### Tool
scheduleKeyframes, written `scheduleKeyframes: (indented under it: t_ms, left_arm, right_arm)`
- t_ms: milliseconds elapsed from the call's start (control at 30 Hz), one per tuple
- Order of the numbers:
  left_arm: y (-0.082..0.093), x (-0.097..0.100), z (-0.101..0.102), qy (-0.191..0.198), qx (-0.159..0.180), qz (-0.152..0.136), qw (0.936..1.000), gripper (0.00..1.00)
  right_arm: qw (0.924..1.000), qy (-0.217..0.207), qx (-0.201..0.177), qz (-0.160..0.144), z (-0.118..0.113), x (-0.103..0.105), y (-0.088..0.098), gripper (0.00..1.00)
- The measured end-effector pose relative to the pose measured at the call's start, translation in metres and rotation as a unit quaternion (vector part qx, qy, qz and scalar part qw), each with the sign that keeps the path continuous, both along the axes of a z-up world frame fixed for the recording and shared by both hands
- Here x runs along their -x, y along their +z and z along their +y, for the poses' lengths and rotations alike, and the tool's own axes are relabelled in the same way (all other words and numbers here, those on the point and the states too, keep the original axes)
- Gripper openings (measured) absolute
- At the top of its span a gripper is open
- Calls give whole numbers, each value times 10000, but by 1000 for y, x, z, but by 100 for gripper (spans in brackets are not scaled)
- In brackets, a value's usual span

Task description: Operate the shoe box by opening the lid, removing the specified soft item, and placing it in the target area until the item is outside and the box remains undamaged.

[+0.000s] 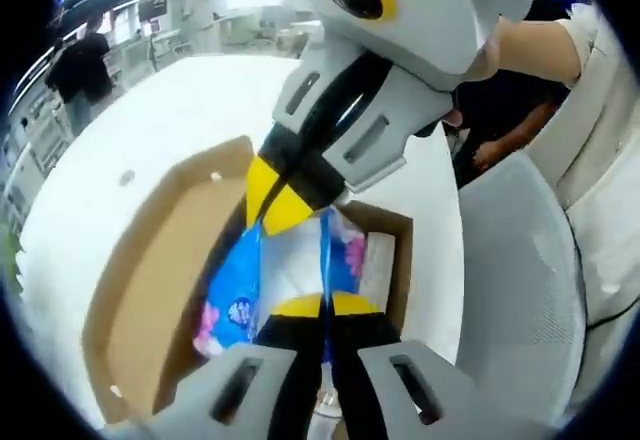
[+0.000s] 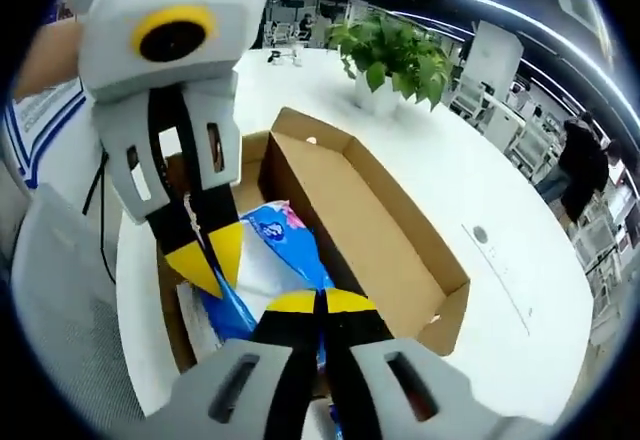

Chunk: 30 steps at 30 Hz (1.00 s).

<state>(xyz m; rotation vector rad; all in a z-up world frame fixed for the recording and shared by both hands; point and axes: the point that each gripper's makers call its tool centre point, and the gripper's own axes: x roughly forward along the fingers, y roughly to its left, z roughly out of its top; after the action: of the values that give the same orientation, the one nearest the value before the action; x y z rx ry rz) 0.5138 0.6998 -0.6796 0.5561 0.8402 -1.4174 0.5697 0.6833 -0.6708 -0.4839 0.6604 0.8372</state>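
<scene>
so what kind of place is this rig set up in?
Likely an open-plan office or lab. The shoe box sits on a big white table with a potted plant; rows of desks and shelving line the background, people stand there, and ceiling strip lights run overhead.

brown box [image 2: 380, 230], blue-white-pink packet [image 1: 232, 300], yellow-tipped tool [image 1: 322, 312]

Brown cardboard shoe box [image 2: 400, 230] sits open on the white bench [image 2: 470, 180], its hinged lid [image 1: 170, 280] folded back flat beside it. Inside lies a soft blue-and-white plastic pack [image 2: 285, 250] with pink print, partly raised above the box rim.
</scene>
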Motion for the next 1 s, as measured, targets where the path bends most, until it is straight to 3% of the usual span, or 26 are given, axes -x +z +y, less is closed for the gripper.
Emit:
scheduleKeyframes:
  t_ms: [200, 400, 633, 1000]
  left_arm:
    - [32, 10, -4, -35, 37, -81, 10000, 0]
    - [55, 21, -23, -111, 171, -91, 9998, 0]
    - [72, 29, -66, -326, 436, -54, 9985, 0]
    - [75, 42, -138, -832, 666, 58, 9943, 0]
  right_arm:
    - [9998, 99, -137, -135, -1, 8, 30, 0]
    - [9995, -19, -314, -102, -16, 14, 52, 0]
    - [9991, -158, -326, -216, -51, 23, 68, 0]
    - [9977, -589, -252, -200, -126, 34, 70, 0]
